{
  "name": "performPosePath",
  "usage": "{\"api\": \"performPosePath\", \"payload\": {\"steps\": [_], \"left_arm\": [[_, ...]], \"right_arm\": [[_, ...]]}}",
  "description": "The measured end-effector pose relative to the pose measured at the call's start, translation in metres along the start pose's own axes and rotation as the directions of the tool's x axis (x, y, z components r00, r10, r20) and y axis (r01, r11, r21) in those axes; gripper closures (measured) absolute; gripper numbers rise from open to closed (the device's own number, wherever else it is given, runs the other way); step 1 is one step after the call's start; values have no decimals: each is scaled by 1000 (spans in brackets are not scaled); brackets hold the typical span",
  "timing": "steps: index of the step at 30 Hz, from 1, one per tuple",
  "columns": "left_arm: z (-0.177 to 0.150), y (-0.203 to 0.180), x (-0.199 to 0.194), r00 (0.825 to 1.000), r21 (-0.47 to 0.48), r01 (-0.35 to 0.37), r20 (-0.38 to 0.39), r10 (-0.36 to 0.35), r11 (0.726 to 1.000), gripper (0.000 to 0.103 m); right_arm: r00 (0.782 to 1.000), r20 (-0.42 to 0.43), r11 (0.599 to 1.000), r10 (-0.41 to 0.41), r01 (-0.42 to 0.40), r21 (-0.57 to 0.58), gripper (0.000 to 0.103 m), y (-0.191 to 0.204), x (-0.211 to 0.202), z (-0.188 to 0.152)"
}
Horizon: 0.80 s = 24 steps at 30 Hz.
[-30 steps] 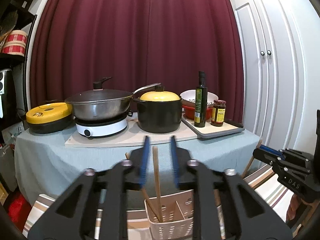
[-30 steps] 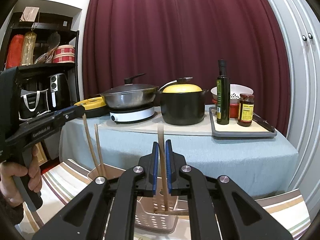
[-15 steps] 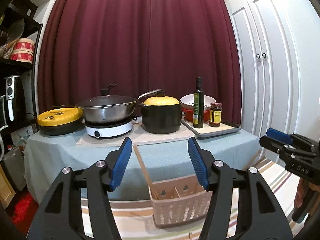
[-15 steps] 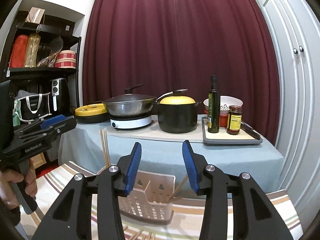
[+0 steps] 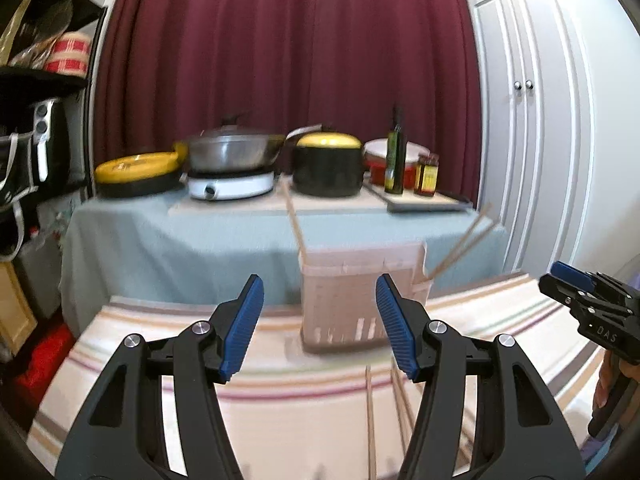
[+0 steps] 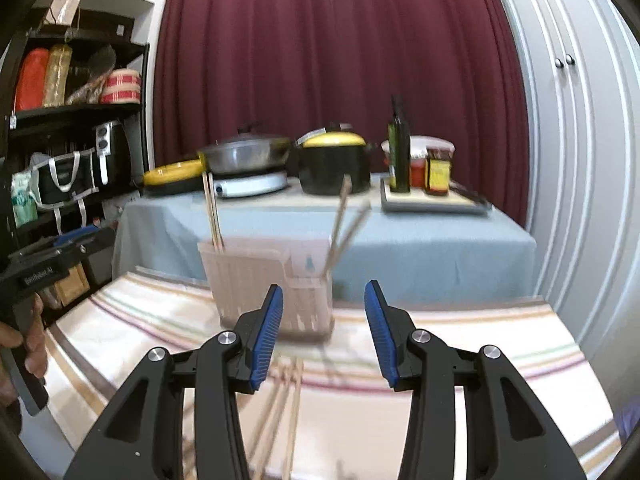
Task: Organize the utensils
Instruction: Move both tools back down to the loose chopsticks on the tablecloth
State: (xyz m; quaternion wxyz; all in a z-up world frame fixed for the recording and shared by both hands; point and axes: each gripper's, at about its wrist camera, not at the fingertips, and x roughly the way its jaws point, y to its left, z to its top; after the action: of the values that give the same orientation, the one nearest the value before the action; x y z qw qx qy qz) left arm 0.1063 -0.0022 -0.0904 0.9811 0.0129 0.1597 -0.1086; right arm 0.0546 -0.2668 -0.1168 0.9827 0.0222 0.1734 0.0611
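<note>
A pale slotted utensil basket (image 5: 360, 300) (image 6: 272, 280) stands on the striped cloth ahead of both grippers. Wooden chopsticks (image 5: 294, 216) (image 6: 211, 216) stand upright in its left compartment, and another pair (image 5: 464, 244) (image 6: 342, 228) leans out to the right. Several loose chopsticks (image 5: 370, 420) (image 6: 286, 412) lie on the cloth in front of the basket. My left gripper (image 5: 318, 326) is open and empty, short of the basket. My right gripper (image 6: 322, 332) is open and empty above the loose chopsticks. Each view shows the other gripper at its edge.
Behind the striped cloth (image 5: 280, 400) stands a table with a blue cover (image 5: 180, 240) carrying a wok on a cooker (image 5: 232, 160), a black pot with a yellow lid (image 5: 328, 164), an oil bottle (image 5: 394, 160) and a jar. Black shelving (image 6: 72, 140) is left, white cupboard doors (image 5: 528, 120) right.
Both grippers let go of their chopsticks, which now stand in the basket, then opened wide and drew back and down. The loose chopsticks on the cloth have come into view.
</note>
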Motion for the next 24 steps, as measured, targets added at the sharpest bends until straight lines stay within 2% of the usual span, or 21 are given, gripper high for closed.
{"api": "performPosePath", "payload": {"steps": [10,13,19,24], "left_arm": [[-72,3,-21,991,-25,-40,-129,37,999,46],[-93,0,-25,985,-29,-35,-169,30,999,47],[-134,-12,-27,968,-16,-15,-251,11,1000,53],[-151,-17,-28,959,-22,-4,-285,-3,1000,54]], "right_arm": [[993,-116,1000,3,-2,7,60,6,-17,-71],[987,-159,999,3,-10,-43,61,15,-18,-94],[972,-231,998,47,-56,-35,70,17,-14,-121],[964,-258,996,69,-80,-33,73,23,-12,-135]]}}
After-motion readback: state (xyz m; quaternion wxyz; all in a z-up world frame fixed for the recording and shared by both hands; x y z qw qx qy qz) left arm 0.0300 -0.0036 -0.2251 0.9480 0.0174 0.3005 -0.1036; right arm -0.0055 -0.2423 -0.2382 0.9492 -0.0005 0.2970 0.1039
